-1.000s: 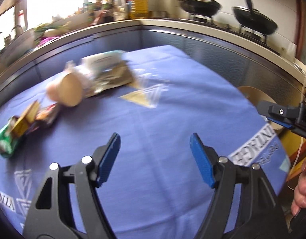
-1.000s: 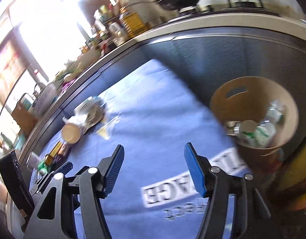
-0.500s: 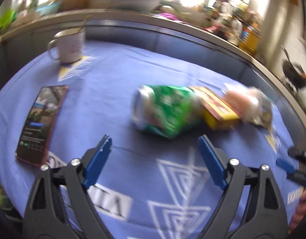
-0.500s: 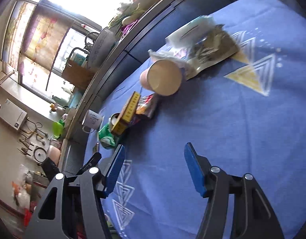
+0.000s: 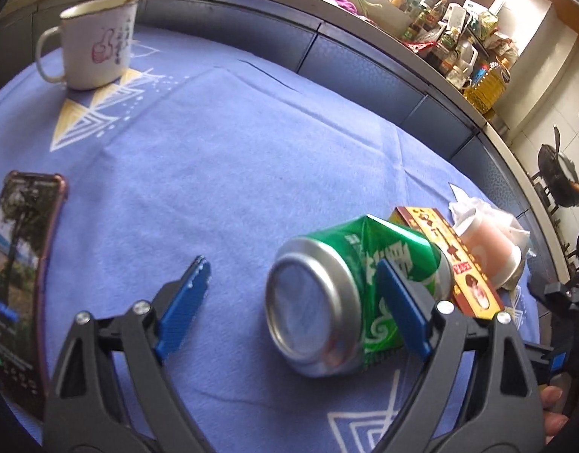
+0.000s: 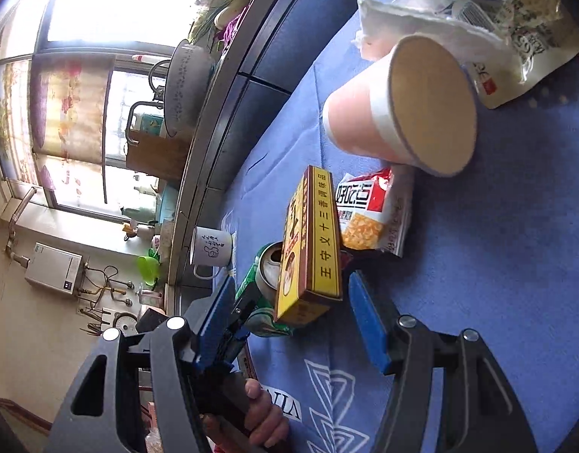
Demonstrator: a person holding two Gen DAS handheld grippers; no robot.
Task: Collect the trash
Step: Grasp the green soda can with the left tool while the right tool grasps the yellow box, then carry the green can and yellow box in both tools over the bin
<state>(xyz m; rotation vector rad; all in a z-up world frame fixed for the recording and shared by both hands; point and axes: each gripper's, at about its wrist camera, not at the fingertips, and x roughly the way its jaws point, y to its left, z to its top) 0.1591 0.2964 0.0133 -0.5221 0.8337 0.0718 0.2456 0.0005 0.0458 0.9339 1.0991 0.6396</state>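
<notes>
Blue cloth (image 5: 251,158) bears trash in a row: paper cup (image 6: 402,113) on its side, dented green can (image 5: 349,287) lying, yellow box (image 6: 312,249) between them, snack packet (image 6: 372,215) beside. Left gripper (image 5: 293,305) closing, can between its pads, untouched; right gripper (image 6: 293,324) apart around the box end.

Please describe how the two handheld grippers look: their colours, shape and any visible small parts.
Both the left gripper and the right gripper have a black plastic frame with two arms that spread like a V. Each arm has triangular cut-outs and round silver rivets. The fingers carry flat blue ribbed pads. No sleeve or cable is visible.
</notes>
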